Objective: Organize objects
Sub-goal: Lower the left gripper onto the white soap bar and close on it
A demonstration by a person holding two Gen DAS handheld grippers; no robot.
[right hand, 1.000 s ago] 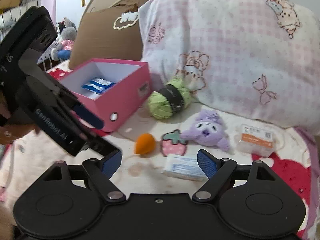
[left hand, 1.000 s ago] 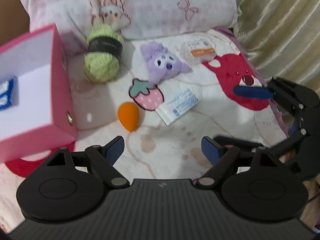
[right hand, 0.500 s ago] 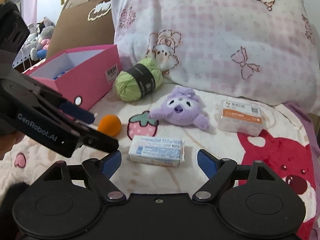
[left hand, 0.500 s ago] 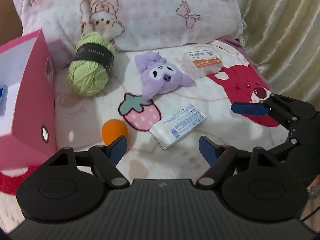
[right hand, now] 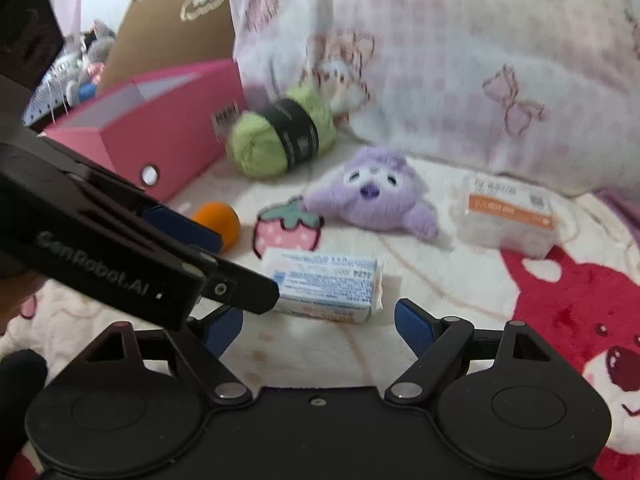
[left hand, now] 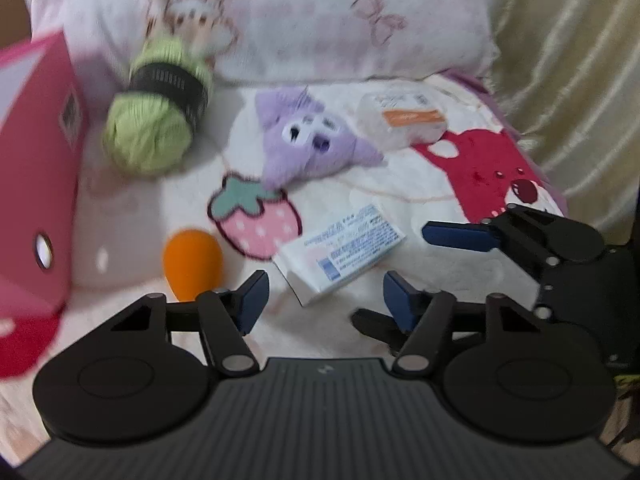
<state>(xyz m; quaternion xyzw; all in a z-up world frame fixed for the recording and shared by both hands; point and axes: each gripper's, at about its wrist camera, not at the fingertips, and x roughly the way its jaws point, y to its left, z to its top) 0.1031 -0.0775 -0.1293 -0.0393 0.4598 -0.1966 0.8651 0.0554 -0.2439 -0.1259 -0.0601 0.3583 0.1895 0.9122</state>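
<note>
A white and blue tissue pack lies on the bed blanket, also in the right wrist view. My left gripper is open and empty just before it. My right gripper is open and empty, close in front of the same pack. Around it lie an orange sponge egg, a purple plush, a green yarn ball and a clear box with an orange label. A pink box stands open at the left.
A large pink-checked pillow lies behind the objects. A gold curtain hangs at the right. The left gripper's body crosses the left of the right wrist view. A cardboard panel stands behind the pink box.
Both grippers have moved forward and closer to the tissue pack, which now sits larger in both views. Both have stayed open.
</note>
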